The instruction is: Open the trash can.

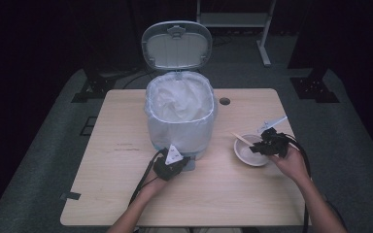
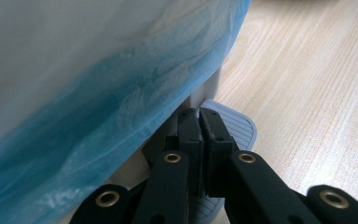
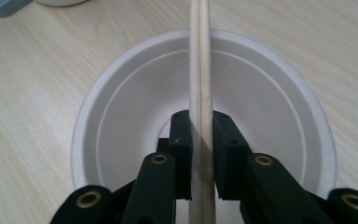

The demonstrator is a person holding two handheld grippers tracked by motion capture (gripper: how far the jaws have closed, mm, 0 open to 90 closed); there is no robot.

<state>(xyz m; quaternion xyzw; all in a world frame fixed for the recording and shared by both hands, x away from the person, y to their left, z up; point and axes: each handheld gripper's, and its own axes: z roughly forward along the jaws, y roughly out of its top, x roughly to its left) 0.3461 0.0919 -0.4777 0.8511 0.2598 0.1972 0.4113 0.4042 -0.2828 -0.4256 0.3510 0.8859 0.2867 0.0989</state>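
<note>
High view: left tool (image 1: 183, 160) presses the grey ribbed pedal of the lidded bin (image 1: 179, 114), jaws closed and empty. Right gripper view: right tool (image 3: 200, 122) clamps two pale wooden chopsticks (image 3: 200, 56) over the white round bowl (image 3: 121, 116), right of the bin on the light wooden surface (image 3: 37, 84).

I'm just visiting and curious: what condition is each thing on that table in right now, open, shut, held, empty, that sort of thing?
Bin lid: open, standing upright.
Bin: lined with a white bag.
Pedal: pressed by the shut left gripper.
Bowl: upright, empty.
Chopsticks: a pair, clamped over the bowl.
Right gripper: shut on the chopsticks.
</note>
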